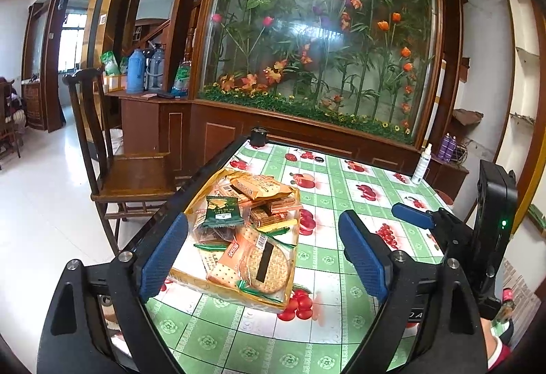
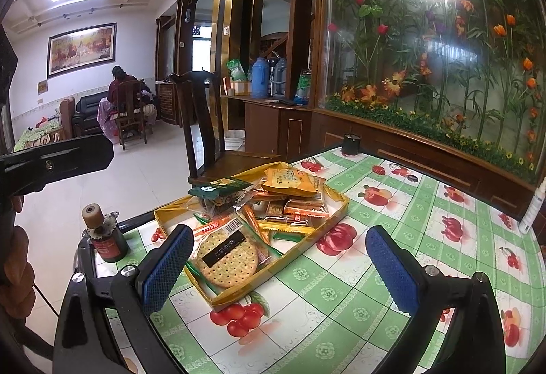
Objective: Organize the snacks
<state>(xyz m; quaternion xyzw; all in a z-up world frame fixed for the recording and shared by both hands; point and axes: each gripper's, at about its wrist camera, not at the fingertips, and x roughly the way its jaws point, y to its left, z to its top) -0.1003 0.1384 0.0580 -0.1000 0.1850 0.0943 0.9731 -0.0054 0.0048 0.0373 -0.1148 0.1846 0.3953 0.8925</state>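
Fruit-print table [image 1: 341,183], snack tray [image 1: 290,297], parted tongs [image 1: 266,251].

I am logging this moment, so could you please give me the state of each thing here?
Left gripper: open, empty.
Right gripper: open, empty.
Shallow yellow cardboard tray: flat on the table, heaped with snacks.
Dark green snack packet: sealed, lying on the heap.
Round cracker in clear wrapper: sealed, in the tray's near end.

left gripper [image 1: 262,253] held low and level with blue-padded fingers [image 1: 163,251] spread wide and nothing between them, right gripper [image 2: 279,266] likewise wide apart and empty, seen also off to the right [image 1: 413,215].
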